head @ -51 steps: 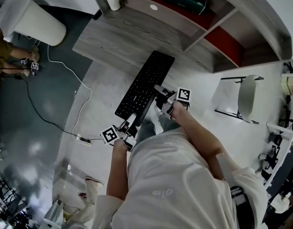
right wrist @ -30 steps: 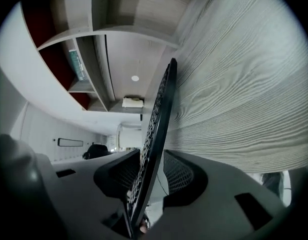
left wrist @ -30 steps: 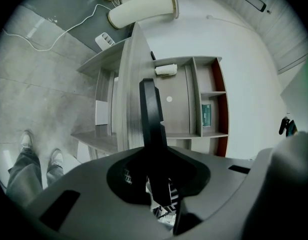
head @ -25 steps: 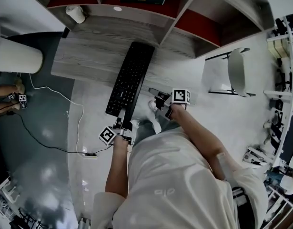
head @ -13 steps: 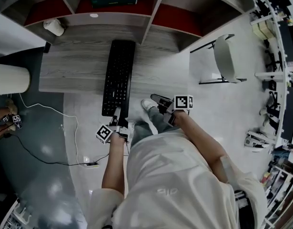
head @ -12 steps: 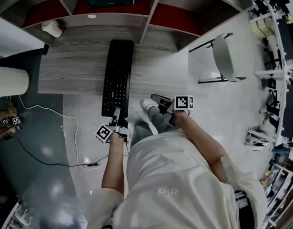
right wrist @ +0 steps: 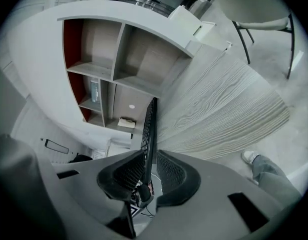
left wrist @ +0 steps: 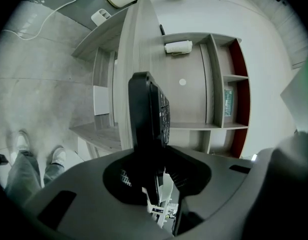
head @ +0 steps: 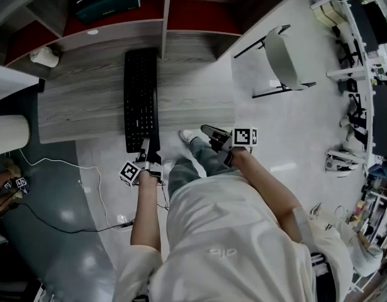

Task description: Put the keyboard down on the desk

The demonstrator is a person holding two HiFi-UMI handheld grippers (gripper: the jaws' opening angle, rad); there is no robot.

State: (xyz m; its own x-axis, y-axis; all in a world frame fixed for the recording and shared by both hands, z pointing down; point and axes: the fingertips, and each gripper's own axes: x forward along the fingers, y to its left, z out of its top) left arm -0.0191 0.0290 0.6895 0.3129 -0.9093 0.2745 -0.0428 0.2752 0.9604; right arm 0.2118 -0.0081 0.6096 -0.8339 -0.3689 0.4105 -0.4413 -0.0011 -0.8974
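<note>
The black keyboard (head: 140, 96) stretches lengthwise over the grey wooden desk (head: 86, 99), and its near end sticks out past the desk's front edge. My left gripper (head: 147, 158) is shut on that near end. In the left gripper view the keyboard (left wrist: 146, 114) runs edge-on out of the left gripper (left wrist: 154, 159). I cannot tell whether it rests on the desk. My right gripper (head: 209, 131) hangs off to the right, clear of the keyboard. Its jaws are closing with nothing between them. The right gripper (right wrist: 146, 164) only sees the distant keyboard (right wrist: 149, 124) through its gap.
Behind the desk are open shelves with red backs, a teal box (head: 105, 5) and a white roll (head: 42, 56). A white chair (head: 278, 58) stands to the right. A cable (head: 55, 168) trails on the floor at left. The person's shoe (head: 187, 135) is below the desk edge.
The right gripper, at the keyboard's side two seconds ago, has come away from it. The left gripper has carried the keyboard farther over the desk, lengthwise across it.
</note>
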